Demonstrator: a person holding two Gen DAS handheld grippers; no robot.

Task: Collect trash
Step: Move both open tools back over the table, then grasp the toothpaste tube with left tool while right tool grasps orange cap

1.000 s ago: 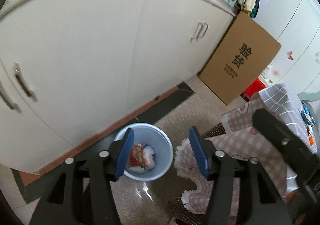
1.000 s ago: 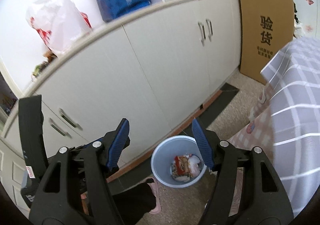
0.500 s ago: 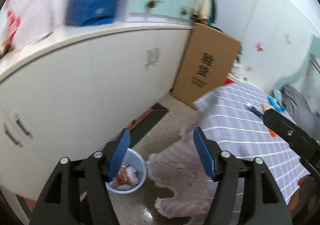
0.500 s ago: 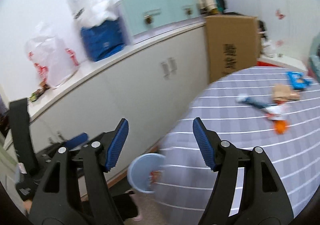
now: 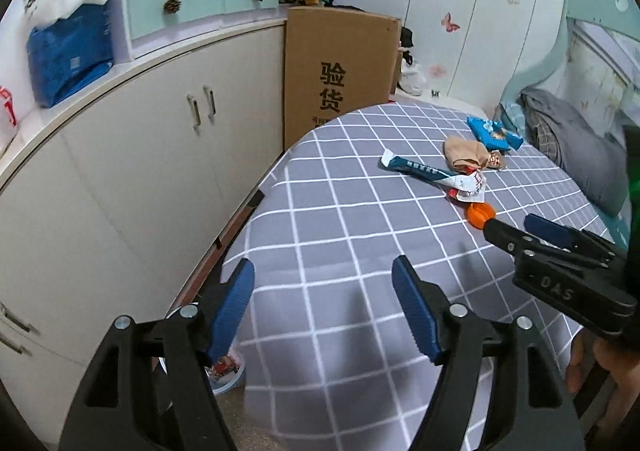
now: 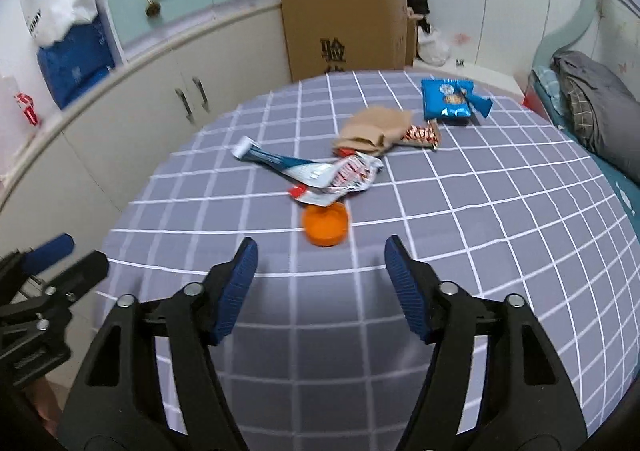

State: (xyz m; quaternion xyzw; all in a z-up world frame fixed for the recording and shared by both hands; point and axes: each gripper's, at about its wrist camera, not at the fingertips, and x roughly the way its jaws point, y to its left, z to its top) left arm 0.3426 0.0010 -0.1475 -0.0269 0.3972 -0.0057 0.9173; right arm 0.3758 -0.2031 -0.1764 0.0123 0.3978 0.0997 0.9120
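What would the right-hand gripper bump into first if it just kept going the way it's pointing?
Probably the orange cap, lying just ahead of the empty, closing right gripper on the checked tablecloth; depth is unclear, so bare cloth might come first.

Right gripper (image 6: 320, 275) hangs low centre over the checked tablecloth (image 6: 480, 251), jaws closing on nothing; orange cap (image 6: 325, 227) just above, wrappers (image 6: 320, 171) mid-frame.

Grey white-checked tablecloth (image 6: 480, 211), orange cap (image 6: 325, 226)

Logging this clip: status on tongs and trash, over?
Left tongs opening, right tongs closing, both empty. Wrappers, orange cap on table. Path clear.
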